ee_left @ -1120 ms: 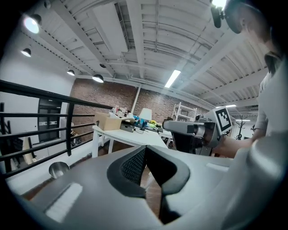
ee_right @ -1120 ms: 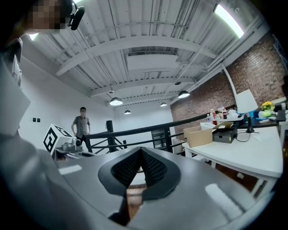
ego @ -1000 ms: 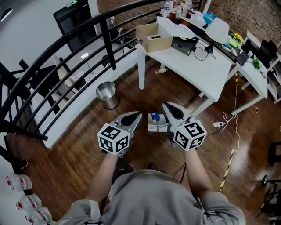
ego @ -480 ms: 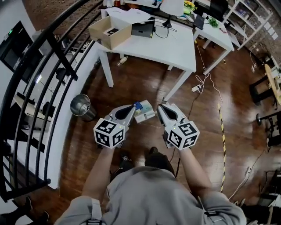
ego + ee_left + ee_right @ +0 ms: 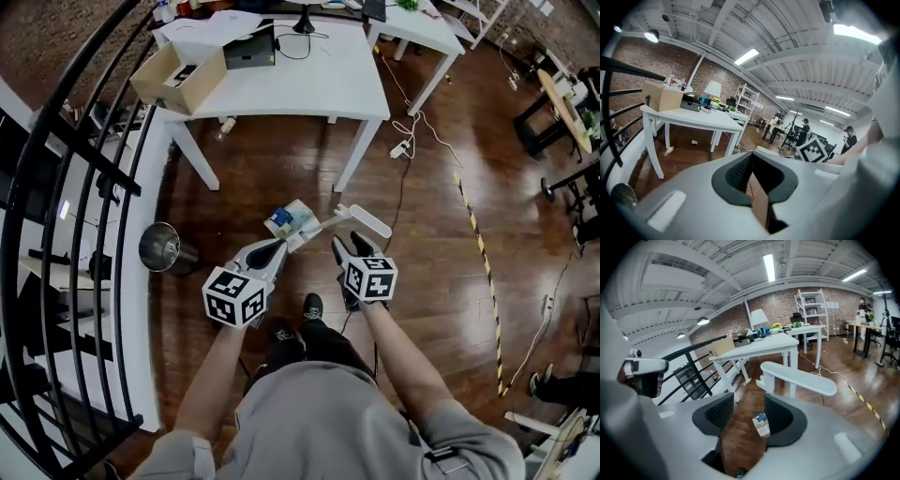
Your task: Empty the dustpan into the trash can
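Dark wooden floor [image 5: 427, 281] underlies both grippers. Left gripper [image 5: 276, 249]: jaws closed tip to tip, empty. Right gripper [image 5: 349, 245]: jaws opening, nothing between them. Just ahead stands the white dustpan [image 5: 364, 221], ungripped. Steel trash can [image 5: 159, 247] sits well left; white table [image 5: 281, 89] beyond.

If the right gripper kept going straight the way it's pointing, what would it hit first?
Most likely the white handle just ahead of the right gripper, whose empty jaws are opening. Depth is unclear, so it might slip past toward the floor.
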